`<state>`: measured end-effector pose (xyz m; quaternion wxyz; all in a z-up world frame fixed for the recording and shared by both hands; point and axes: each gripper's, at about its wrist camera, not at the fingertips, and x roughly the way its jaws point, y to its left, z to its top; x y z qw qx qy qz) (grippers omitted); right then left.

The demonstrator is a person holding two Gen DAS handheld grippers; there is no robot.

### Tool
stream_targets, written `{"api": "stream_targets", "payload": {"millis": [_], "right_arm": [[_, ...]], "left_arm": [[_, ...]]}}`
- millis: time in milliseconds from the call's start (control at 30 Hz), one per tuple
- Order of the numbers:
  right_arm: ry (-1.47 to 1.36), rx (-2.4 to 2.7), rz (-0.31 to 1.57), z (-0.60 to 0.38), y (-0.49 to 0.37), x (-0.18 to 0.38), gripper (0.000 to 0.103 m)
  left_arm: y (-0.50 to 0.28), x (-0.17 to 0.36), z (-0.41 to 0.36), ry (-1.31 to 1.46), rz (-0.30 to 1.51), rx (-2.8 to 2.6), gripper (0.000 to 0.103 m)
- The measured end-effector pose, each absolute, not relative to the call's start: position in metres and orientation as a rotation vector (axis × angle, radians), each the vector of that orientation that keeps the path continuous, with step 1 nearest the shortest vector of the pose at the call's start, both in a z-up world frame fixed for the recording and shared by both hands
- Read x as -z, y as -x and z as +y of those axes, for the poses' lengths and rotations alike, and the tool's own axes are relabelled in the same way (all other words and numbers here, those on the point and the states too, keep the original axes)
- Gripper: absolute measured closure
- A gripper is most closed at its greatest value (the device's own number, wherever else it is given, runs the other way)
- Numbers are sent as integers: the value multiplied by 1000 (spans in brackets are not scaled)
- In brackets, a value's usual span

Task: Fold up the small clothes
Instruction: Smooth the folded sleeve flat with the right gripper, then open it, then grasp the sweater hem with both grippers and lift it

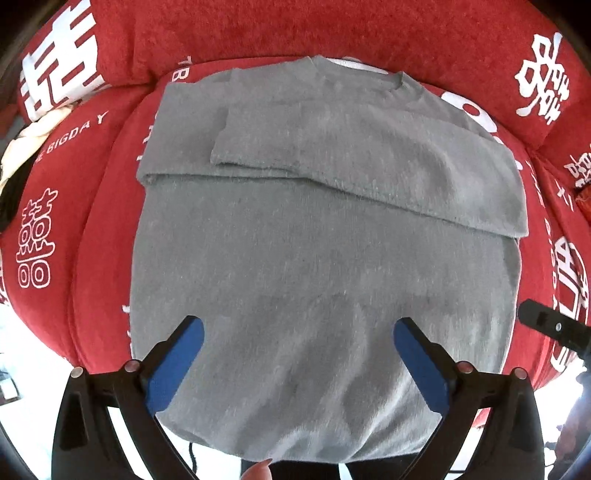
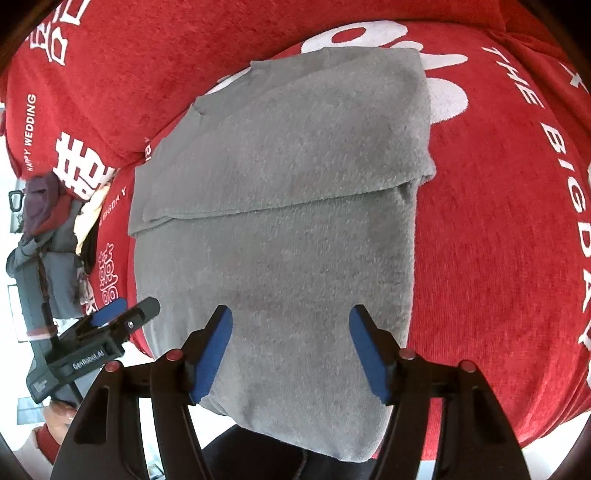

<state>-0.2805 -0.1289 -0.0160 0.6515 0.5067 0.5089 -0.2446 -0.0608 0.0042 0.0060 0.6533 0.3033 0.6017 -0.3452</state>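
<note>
A grey sweater (image 1: 314,258) lies flat on a red sofa cover, neck at the far end, both sleeves folded across the chest. It also shows in the right wrist view (image 2: 288,229). My left gripper (image 1: 298,338) is open and empty, hovering over the sweater's near hem. My right gripper (image 2: 291,325) is open and empty, over the hem's right part. The right gripper's finger shows at the right edge of the left wrist view (image 1: 546,325). The left gripper shows at the left of the right wrist view (image 2: 107,325).
The red sofa cover (image 2: 498,221) with white lettering spreads all around. Red cushions (image 1: 295,29) rise behind the sweater. A pile of other clothes (image 2: 55,229) sits at the left. The sofa's front edge runs just under the hem.
</note>
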Motion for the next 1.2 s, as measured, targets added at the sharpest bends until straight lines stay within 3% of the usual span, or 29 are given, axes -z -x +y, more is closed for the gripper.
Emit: {"api": "stream_targets", "payload": {"millis": [733,1200], "right_arm": [[-1208,607,1119,1,278,1,32],[-1270,654,1142,30,335,19,32]], "left_arm": [[20,1,170,-617,1462,805,0],[43,45,201,-629,1509,866,0]]}}
